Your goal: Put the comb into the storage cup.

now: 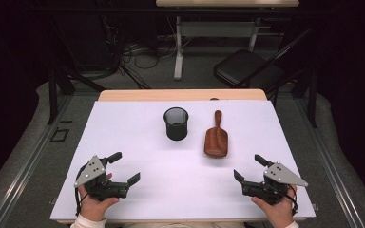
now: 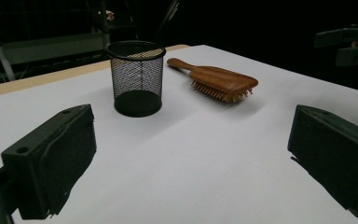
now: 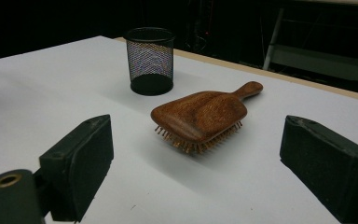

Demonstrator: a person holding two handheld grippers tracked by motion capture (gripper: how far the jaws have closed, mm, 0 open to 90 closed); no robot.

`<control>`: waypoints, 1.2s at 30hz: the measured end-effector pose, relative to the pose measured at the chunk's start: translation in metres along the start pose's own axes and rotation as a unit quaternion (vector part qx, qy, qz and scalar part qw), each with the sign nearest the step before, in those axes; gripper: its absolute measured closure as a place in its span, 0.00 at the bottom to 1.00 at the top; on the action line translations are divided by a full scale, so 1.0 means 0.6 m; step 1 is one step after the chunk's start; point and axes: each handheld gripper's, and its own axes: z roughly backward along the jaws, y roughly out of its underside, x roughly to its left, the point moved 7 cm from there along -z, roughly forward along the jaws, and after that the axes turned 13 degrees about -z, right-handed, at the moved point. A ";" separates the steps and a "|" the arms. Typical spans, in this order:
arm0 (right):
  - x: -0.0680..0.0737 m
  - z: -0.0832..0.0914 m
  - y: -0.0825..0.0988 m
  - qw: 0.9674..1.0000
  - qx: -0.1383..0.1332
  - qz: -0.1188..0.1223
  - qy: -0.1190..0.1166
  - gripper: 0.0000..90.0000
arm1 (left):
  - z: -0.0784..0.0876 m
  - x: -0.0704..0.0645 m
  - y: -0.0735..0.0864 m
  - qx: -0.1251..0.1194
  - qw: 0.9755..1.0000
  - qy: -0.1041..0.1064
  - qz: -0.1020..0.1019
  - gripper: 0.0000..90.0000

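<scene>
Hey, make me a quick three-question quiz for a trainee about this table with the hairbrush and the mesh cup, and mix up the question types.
1. True or false: the wooden hairbrush lies with its bristles facing up.
2. Multiple choice: where does the black mesh cup stand relative to the hairbrush in the high view? A) to its left, apart from it; B) on top of it; C) to its right, touching it.
3. Fill in: the left gripper and the right gripper both have their fingers ____ and hold nothing.

Key
1. False: the bristles face down onto the white table and the smooth wooden back faces up.
2. A
3. open
</scene>
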 end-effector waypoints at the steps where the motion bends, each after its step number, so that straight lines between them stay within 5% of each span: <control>1: 0.000 -0.001 0.001 1.000 0.000 0.001 -0.001 0.11 | 0.000 0.000 0.000 0.002 1.000 -0.001 0.000 0.01; 23: -0.016 -0.018 0.006 1.000 0.025 0.000 0.019 0.18 | -0.009 0.001 0.013 0.034 0.999 -0.001 0.019 0.01; 36: -0.010 -0.042 0.006 0.999 0.054 0.000 0.004 0.38 | -0.002 -0.004 0.014 0.037 0.999 -0.001 0.021 0.01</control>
